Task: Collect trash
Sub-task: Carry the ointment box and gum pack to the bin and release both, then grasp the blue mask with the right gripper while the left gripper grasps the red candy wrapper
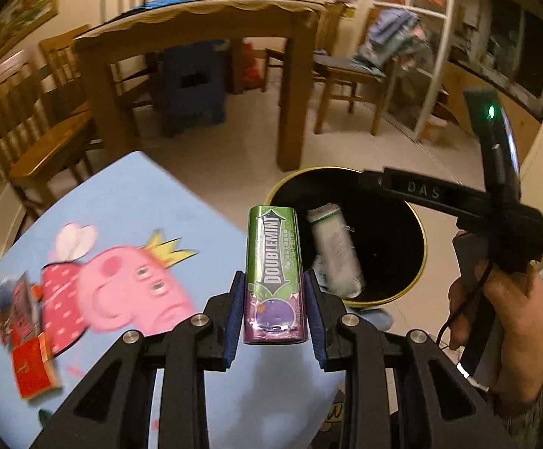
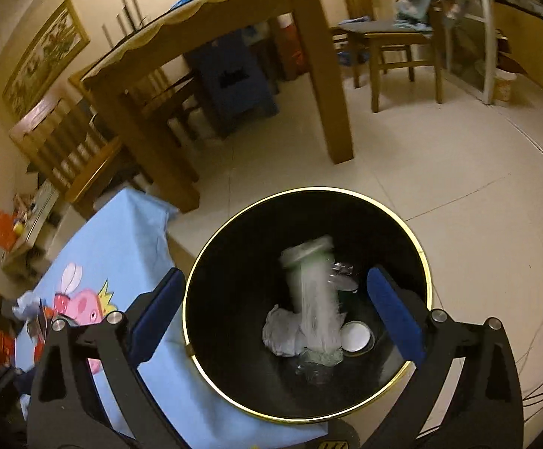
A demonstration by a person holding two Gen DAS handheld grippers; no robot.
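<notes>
My left gripper (image 1: 274, 292) is shut on a green and purple Doublemint gum container (image 1: 274, 273), held upright above the edge of the blue cartoon tablecloth (image 1: 122, 224). My right gripper (image 2: 275, 307) is open and empty above the black gold-rimmed trash bin (image 2: 234, 374). A white and green container (image 2: 314, 292) is blurred in mid-fall inside the bin; it also shows in the left wrist view (image 1: 335, 250). The bin (image 1: 419, 232) stands on the floor beside the table. Crumpled white paper (image 2: 281, 331) and a round white lid (image 2: 355, 336) lie at the bin's bottom.
Red packets (image 1: 28, 355) and crumpled paper lie on the tablecloth's left side. A wooden dining table (image 1: 196, 30) and chairs (image 1: 28, 127) stand behind. My right hand and its gripper handle (image 1: 496, 232) hang at the right. Cables (image 2: 540, 374) lie on the tiled floor.
</notes>
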